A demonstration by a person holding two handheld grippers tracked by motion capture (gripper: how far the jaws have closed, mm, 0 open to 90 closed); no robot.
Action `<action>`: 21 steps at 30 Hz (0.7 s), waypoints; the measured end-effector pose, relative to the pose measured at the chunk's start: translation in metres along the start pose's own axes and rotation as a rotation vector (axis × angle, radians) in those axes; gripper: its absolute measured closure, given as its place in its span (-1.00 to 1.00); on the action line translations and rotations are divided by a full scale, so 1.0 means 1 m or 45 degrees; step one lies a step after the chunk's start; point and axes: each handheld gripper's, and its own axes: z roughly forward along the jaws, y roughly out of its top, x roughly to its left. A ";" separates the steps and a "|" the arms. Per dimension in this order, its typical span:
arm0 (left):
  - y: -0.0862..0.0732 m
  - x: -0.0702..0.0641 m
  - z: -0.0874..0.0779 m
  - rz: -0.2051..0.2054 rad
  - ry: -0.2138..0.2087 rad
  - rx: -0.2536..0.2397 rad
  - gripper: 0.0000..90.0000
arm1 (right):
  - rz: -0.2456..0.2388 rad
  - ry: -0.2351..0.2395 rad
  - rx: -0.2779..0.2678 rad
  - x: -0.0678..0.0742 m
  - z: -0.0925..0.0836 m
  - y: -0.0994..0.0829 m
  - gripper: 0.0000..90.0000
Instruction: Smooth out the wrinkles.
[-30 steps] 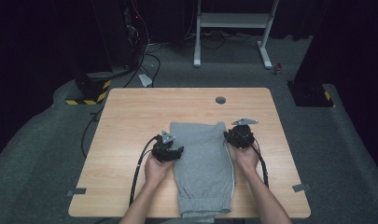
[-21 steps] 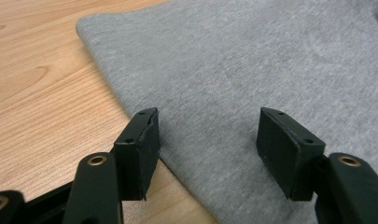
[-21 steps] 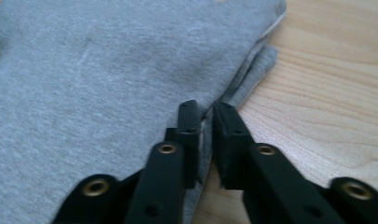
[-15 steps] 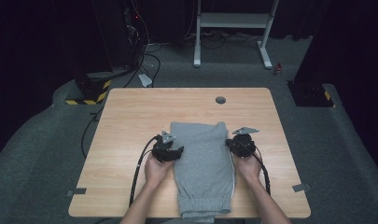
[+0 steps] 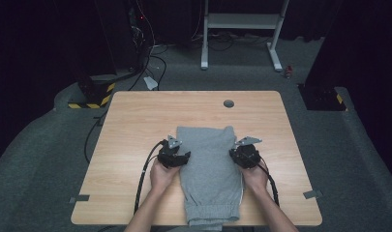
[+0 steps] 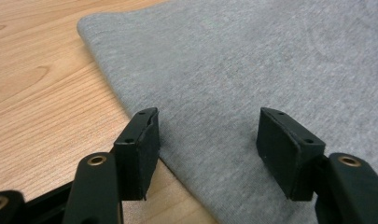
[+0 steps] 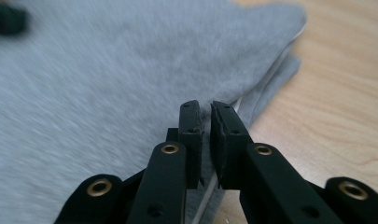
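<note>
Wooden table (image 5: pixel 135 121) under you carries the folded grey sweatpants (image 5: pixel 208 169) at its near middle. Your left gripper (image 6: pixel 207 140) hangs released over their left edge; your right gripper (image 7: pixel 205 123) pinches their right edge, jaws having just closed.

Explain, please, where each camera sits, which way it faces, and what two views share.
High view: above the person's side, facing forward and down on the wooden table; forearms, left gripper, right gripper.
Left gripper view: on the left gripper, jaws apart over the grey sweatpants.
Right gripper view: on the right gripper, jaws nearly together at the garment's edge.
Shared: sweatpants and table.
</note>
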 end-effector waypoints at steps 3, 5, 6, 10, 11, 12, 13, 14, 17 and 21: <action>0.000 0.000 0.000 0.003 -0.003 0.001 -0.13 | 0.008 -0.081 0.023 -0.009 0.000 -0.002 0.99; 0.000 0.000 0.000 0.002 -0.001 0.000 -0.13 | 0.012 -0.129 0.033 -0.012 -0.004 -0.003 0.98; 0.000 0.000 0.000 -0.004 0.002 0.000 -0.13 | 0.014 -0.157 0.058 -0.013 -0.005 -0.005 0.97; 0.000 0.000 0.000 -0.003 0.002 0.001 -0.13 | 0.092 -0.124 0.025 -0.023 -0.012 -0.013 0.86; 0.000 0.000 0.000 -0.003 0.001 0.001 -0.13 | 0.075 -0.085 -0.041 -0.018 -0.018 -0.015 0.80; 0.001 0.001 0.001 -0.003 0.000 0.001 -0.13 | 0.047 -0.066 -0.065 -0.014 -0.019 -0.014 0.76; 0.001 0.001 0.002 -0.008 0.000 -0.001 -0.13 | 0.028 -0.040 -0.088 -0.009 -0.019 -0.013 0.71; 0.001 0.001 0.002 -0.008 0.000 -0.001 -0.13 | 0.028 -0.040 -0.088 -0.009 -0.019 -0.013 0.71; 0.004 0.003 0.004 -0.003 0.011 0.001 -0.12 | 0.000 0.019 -0.079 0.001 -0.011 -0.010 0.69; 0.009 0.011 0.011 -0.021 0.020 0.004 -0.15 | -0.001 -0.078 -0.038 -0.009 -0.006 -0.013 0.70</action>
